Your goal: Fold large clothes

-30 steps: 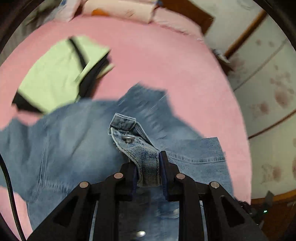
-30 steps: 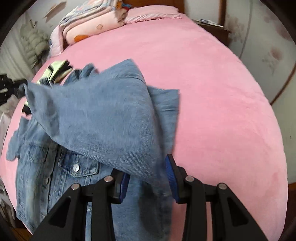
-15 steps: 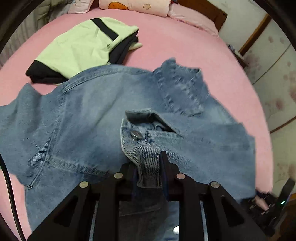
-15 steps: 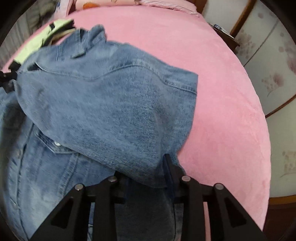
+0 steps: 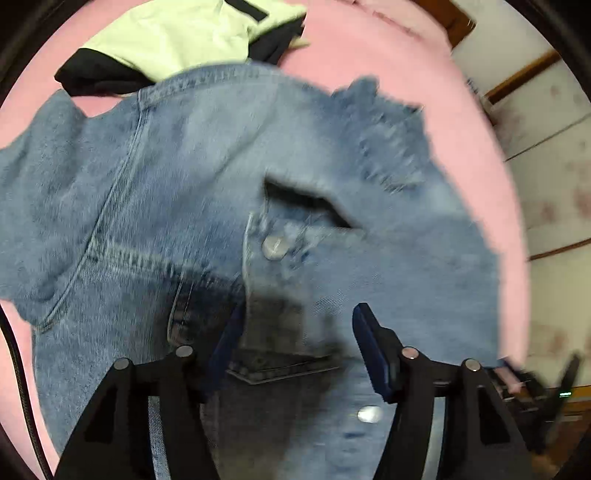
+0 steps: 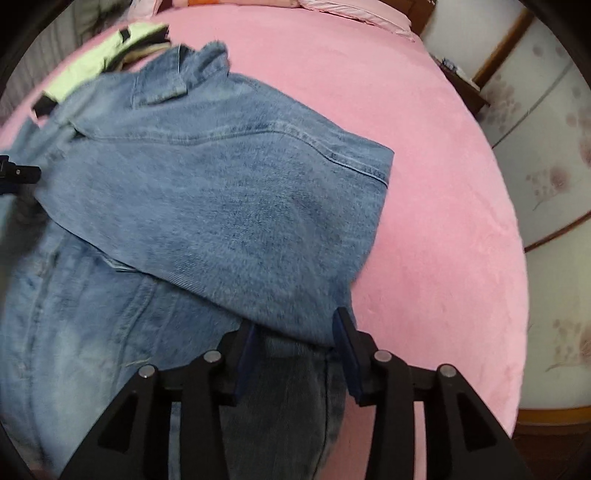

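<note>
A blue denim jacket (image 5: 207,177) lies on the pink bed (image 5: 369,48), its lower half folded up over the rest. In the left wrist view my left gripper (image 5: 295,332) is open just above the folded corner with a metal button (image 5: 274,247); nothing is between its jaws. In the right wrist view the jacket (image 6: 229,192) shows its folded layer with a seam. My right gripper (image 6: 293,339) is open, its jaws standing either side of the fold's near edge, not pinching it.
A folded light-green and black garment (image 5: 177,33) lies on the bed beyond the jacket, also in the right wrist view (image 6: 99,55). Pink bedding (image 6: 424,184) extends right. Pillows at the headboard, a wall with flower pattern (image 6: 546,147) on the right.
Both grippers lowered the denim onto the bed and opened, letting go of the cloth. The folded half now lies flat over the jacket.
</note>
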A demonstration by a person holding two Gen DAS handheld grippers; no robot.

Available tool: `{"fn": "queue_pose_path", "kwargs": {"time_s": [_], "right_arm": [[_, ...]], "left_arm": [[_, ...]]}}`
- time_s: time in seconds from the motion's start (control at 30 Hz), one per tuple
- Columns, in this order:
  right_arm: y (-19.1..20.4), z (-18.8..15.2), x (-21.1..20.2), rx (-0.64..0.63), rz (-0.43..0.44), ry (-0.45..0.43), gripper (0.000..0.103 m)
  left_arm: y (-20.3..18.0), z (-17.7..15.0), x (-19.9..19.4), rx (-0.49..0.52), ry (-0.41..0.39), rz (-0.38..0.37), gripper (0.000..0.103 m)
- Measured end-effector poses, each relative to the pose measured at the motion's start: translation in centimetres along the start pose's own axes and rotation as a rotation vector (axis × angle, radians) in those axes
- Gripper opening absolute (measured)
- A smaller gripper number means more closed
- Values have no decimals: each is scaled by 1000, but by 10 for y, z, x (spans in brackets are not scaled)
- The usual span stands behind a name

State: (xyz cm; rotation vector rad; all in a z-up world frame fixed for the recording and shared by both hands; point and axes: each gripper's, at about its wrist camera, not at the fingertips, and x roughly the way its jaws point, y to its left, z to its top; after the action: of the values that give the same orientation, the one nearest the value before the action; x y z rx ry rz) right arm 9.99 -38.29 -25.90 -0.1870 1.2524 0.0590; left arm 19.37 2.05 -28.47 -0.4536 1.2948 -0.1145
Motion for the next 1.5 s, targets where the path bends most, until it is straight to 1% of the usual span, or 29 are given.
{"fn": "queue_pose_path", "kwargs": {"time_s": [0.03, 0.07, 0.1, 0.2, 0.27, 0.33, 0.37, 0.4, 0.43, 0.53, 0.57, 0.6, 0.67, 0.7, 0.73, 0.77, 0.8, 0.83, 0.87, 0.97, 1.03, 1.07, 1.1, 1.13, 1.17, 1.2, 1.3, 1.43, 1.5], "right_arm": [[-8, -1, -6, 34, 39, 3, 41], [-13, -2, -9, 58, 59, 4, 41], [-18, -2, -12, 85, 75, 3, 41], [-29, 2, -18, 142, 91, -4, 41], [-30, 9, -18, 163, 94, -9, 41], [-34, 16, -16, 190, 103, -13, 41], [-35, 18, -15, 199, 105, -12, 41], [-36, 20, -13, 207, 104, -12, 41], [-36, 22, -12, 211, 101, -13, 41], [-35, 27, -11, 201, 94, -17, 41], [-34, 28, -10, 196, 93, -16, 41], [-33, 30, -9, 189, 92, -16, 41], [-32, 35, -6, 181, 90, -19, 41], [-32, 38, -5, 181, 88, -22, 41], [-32, 40, -4, 184, 89, -26, 41], [-34, 42, -4, 191, 91, -32, 41], [-35, 43, -3, 197, 92, -36, 41], [-36, 45, -2, 203, 91, -38, 41], [-38, 46, -1, 209, 90, -40, 41], [-42, 49, -3, 213, 71, -59, 41], [-46, 51, -7, 213, 50, -83, 41], [-48, 53, -8, 212, 39, -97, 41], [-50, 55, -8, 212, 31, -102, 41], [-53, 59, -4, 213, 30, -100, 41], [-55, 63, 1, 214, 38, -94, 41], [-59, 67, 10, 222, 51, -80, 41], [-74, 80, 35, 266, 73, -54, 41], [-106, 105, 62, 380, 151, -51, 41], [-117, 116, 74, 419, 204, -40, 41]], "left_arm": [[3, 5, -8, -10, -9, -34, 67], [7, 13, -15, -26, -22, -64, 74], [12, 22, -20, -42, -33, -76, 76], [24, 51, -14, -74, -15, -108, 76], [29, 69, 5, -76, 41, -117, 75], [33, 81, 27, -85, 109, -117, 64], [36, 85, 42, -95, 163, -128, 49], [39, 87, 55, -113, 213, -144, 40], [40, 90, 66, -122, 238, -151, 40], [39, 92, 84, -107, 275, -171, 41], [38, 93, 88, -109, 280, -180, 47], [40, 93, 90, -125, 287, -209, 54], [44, 94, 92, -152, 291, -243, 59], [43, 93, 89, -154, 292, -240, 59], [39, 92, 88, -136, 291, -220, 58], [35, 93, 89, -112, 284, -193, 48], [27, 91, 86, -57, 261, -121, 33], [19, 89, 85, -15, 247, -75, 31], [14, 86, 82, 8, 224, -55, 23], [-15, 79, 60, 109, 115, 39, 10], [-38, 73, 39, 206, 5, 123, 10], [-48, 71, 29, 258, -53, 153, 10], [-54, 68, 24, 293, -87, 173, 10], [-56, 68, 24, 314, -91, 188, 10], [-55, 68, 29, 320, -73, 205, 10], [-51, 68, 40, 312, -37, 228, 10], [-35, 67, 50, 291, -22, 260, 12], [-31, 69, 42, 203, -42, 233, 13], [-24, 67, 35, 185, -49, 220, 14]]}}
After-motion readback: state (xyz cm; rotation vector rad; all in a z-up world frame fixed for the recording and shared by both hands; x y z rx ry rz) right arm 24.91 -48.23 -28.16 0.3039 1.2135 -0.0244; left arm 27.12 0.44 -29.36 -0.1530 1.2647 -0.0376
